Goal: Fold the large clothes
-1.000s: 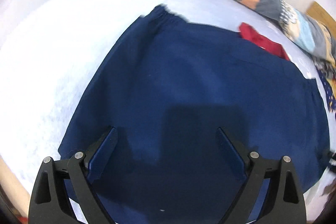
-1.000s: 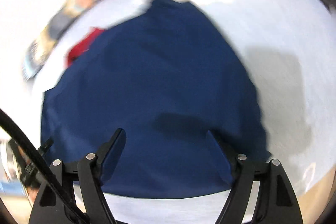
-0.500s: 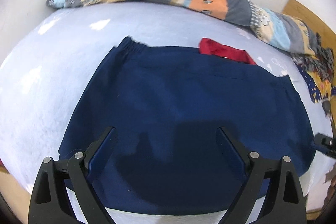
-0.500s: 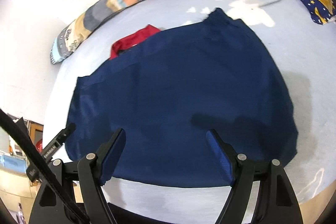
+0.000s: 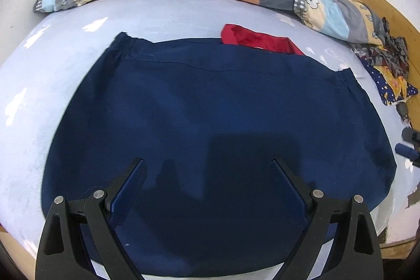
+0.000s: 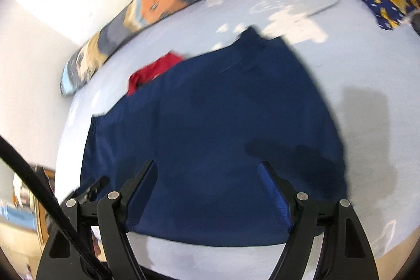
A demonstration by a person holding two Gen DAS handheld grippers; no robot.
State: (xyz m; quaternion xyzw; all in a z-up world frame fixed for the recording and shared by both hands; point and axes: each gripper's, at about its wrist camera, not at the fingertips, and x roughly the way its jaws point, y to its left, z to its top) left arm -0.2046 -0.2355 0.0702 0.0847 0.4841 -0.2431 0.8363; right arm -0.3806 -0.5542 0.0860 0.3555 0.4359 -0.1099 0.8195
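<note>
1. A navy garment [image 5: 215, 127] lies spread flat on a pale blue bed [image 5: 52, 75], apparently folded over once already, a red item [image 5: 257, 40] peeking from behind its far edge.
2. The left gripper [image 5: 207, 167] and right gripper [image 6: 207, 167] hover above it, jaws apart, holding nothing.
3. Further folds probably remain (it looks wide).

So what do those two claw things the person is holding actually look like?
Each gripper, left and right, is a black plastic frame with two wedge-shaped fingers lined with blue pads and round silver pins at the joints. A black strap or cable crosses the right view. No hands or sleeves show.
</note>
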